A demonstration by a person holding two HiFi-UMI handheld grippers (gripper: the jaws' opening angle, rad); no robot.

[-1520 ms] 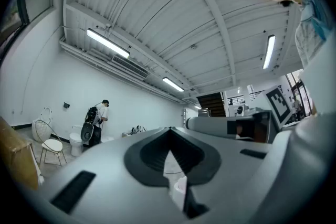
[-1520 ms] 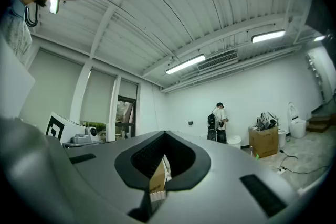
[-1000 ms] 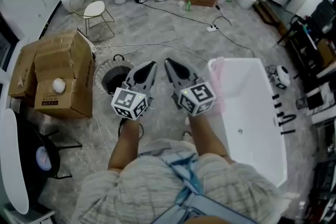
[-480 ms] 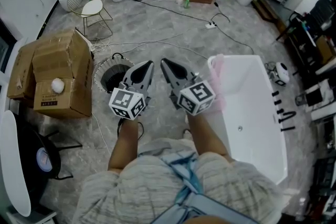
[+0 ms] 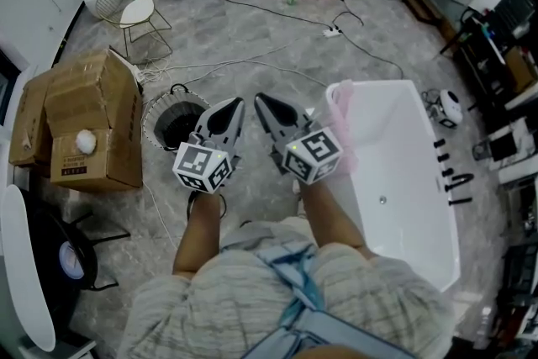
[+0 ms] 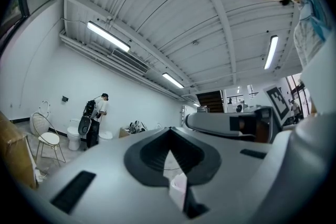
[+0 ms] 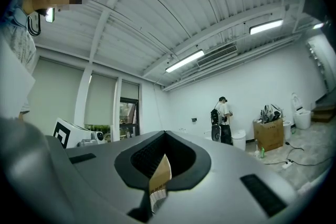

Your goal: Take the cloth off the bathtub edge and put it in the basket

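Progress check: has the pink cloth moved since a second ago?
No. The pink cloth still drapes the same rim corner of the white bathtub.

The head camera looked steeply down; both gripper cameras faced level toward twelve o'clock, sharing the far standing person (image 6: 97, 117) (image 7: 224, 119).

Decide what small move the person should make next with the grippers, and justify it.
Probably swing the right gripper toward the pink cloth and open its jaws: the cloth lies over the bathtub edge, untouched, and that gripper, shut and empty, is nearer it than the left gripper.
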